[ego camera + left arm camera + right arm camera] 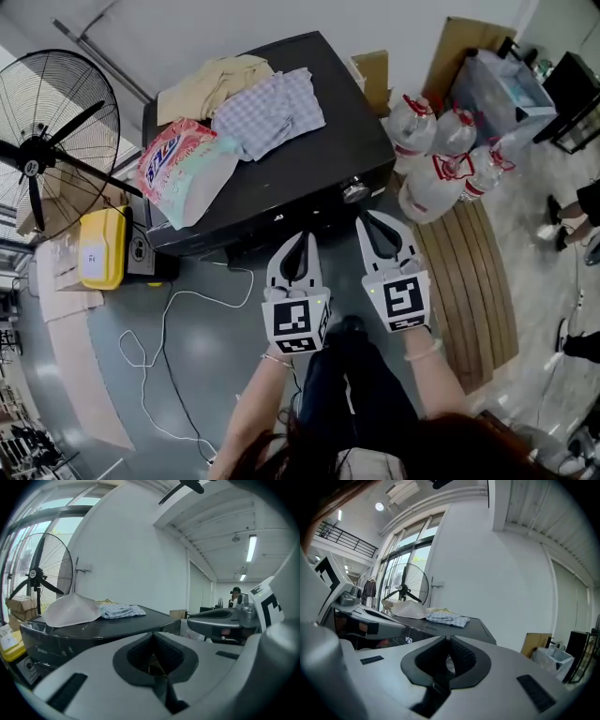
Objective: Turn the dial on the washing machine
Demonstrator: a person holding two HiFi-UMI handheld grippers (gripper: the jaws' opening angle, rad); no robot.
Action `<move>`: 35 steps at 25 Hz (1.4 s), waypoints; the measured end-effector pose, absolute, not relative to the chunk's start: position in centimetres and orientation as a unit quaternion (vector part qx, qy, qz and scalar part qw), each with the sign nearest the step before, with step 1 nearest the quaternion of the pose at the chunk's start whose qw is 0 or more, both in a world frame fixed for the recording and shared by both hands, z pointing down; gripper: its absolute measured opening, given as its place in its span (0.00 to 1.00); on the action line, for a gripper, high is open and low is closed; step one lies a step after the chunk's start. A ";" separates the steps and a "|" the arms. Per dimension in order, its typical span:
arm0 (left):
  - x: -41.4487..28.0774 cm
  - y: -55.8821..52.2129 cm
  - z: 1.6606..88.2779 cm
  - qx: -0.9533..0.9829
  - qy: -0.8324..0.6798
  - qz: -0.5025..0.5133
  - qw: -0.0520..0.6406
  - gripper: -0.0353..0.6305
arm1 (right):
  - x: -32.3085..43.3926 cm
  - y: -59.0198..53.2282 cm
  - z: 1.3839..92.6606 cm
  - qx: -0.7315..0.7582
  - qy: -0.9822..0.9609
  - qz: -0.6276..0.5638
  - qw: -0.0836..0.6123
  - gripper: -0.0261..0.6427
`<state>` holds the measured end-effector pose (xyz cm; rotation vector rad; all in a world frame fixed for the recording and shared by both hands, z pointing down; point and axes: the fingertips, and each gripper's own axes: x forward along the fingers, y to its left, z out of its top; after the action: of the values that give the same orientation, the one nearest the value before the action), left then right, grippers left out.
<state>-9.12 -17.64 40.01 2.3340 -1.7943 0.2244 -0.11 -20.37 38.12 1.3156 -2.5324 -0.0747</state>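
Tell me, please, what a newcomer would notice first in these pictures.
The black washer fills the middle, with clothes and a pink bag on top and a silver dial on its front. Before it hang the left gripper and right gripper, jaws shut and empty. A big fan stands at the left.

The washing machine [314,173] carries a bag [183,169] at left and clothes [267,111] behind it. The dial [354,191] sits at its front right. A fan [42,150] stands left; bottles [433,159] stand right.
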 end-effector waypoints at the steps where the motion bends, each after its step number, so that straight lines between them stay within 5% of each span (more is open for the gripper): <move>1: -9.0 -17.9 40.4 0.787 -0.606 0.076 0.093 0.08 | -0.1 -20.6 38.5 0.454 -0.879 -0.027 0.144 0.09; 35: -7.3 -21.9 48.1 0.773 -0.621 0.071 0.107 0.08 | 0.2 -26.9 47.4 0.441 -0.876 -0.046 0.189 0.45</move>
<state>-7.28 -21.88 48.06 2.2759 -1.8288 0.2077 0.22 -26.93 47.41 1.2406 -2.4634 -0.1305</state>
